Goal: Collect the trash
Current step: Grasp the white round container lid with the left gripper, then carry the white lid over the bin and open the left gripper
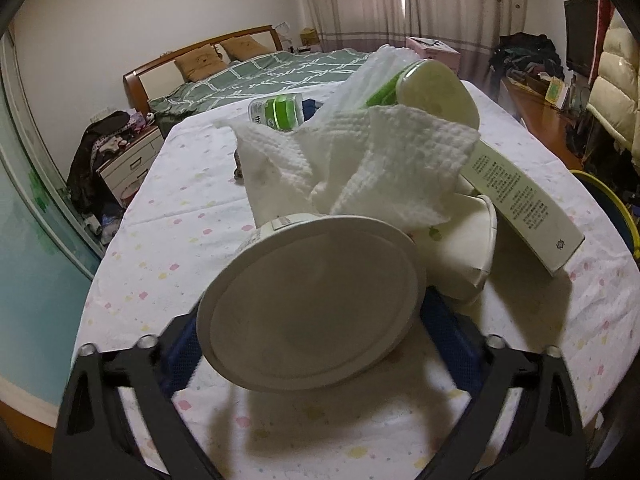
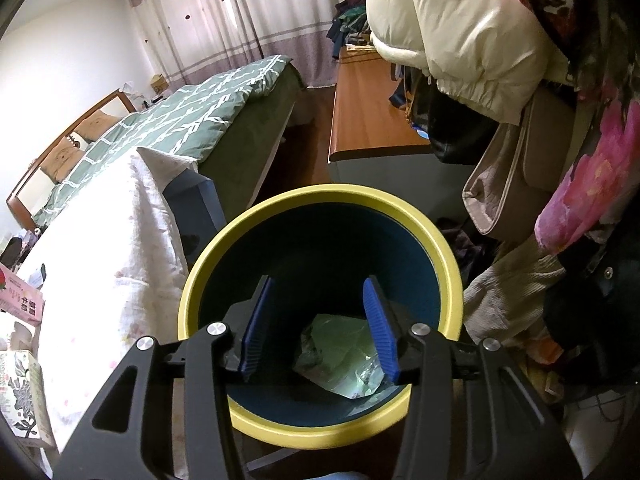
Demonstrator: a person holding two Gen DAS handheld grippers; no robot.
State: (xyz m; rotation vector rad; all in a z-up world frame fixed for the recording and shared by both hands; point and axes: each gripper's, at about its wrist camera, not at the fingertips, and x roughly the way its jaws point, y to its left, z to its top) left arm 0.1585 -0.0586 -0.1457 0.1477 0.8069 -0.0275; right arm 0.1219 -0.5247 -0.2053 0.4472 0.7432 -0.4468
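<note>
Left wrist view: left gripper jaws clamp white round paper cup above the table; light, crushable, hold by its sides.
Right wrist view: right gripper jaws apart, empty, over yellow-rimmed blue bin.

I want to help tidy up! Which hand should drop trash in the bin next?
Probably the left. The left gripper is shut on the white paper cup over the table. The right gripper hangs open and empty over the yellow-rimmed bin, with nothing to drop.
</note>
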